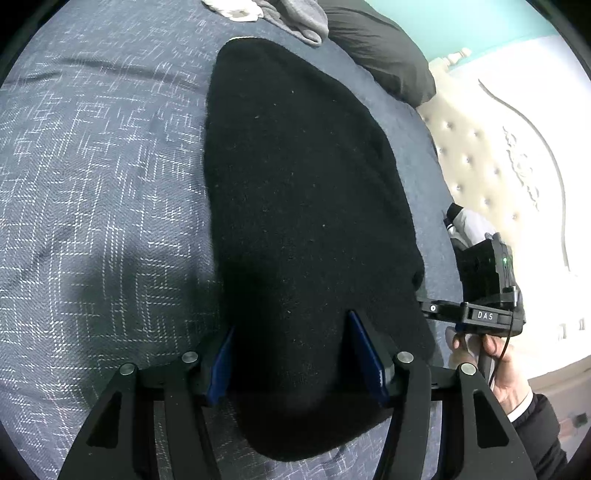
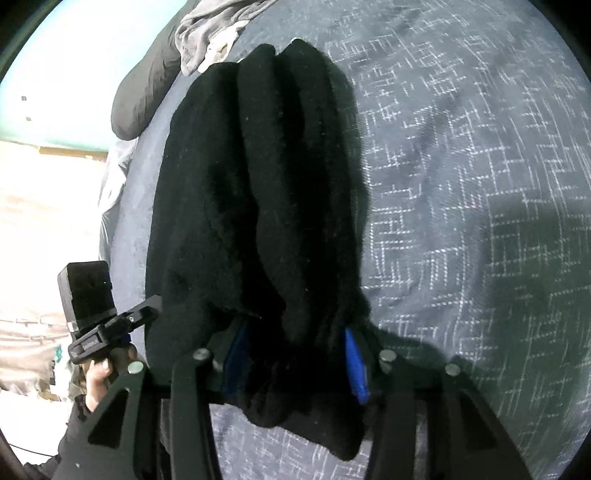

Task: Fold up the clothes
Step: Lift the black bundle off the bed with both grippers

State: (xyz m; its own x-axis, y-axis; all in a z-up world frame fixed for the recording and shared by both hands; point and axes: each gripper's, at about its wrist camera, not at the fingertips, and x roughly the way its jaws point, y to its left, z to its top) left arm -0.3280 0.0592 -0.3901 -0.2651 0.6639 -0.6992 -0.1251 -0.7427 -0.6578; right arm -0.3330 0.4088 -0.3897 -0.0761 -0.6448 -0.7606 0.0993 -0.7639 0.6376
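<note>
Black garment [image 1: 303, 206] lies as a narrow folded strip near bed [image 1: 92, 192] edge; left claw [image 1: 291, 354] and right claw [image 2: 291, 365] both part-open, straddling its near end, grip uncertain; further folds likely remain.

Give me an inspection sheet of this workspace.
Surface: bedspread, dark blue with white weave, wrinkled.
Job's things: black garment, laid long on the bedspread, bunched in ridges in the right wrist view.
Clutter: grey cloth and dark pillow at the far end.
Grippers: left gripper open over the garment's near end; right gripper open, fabric between its pads.
Cables: thin black cable at the right gripper's handle.
Surroundings: tufted cream headboard, teal wall.
</note>
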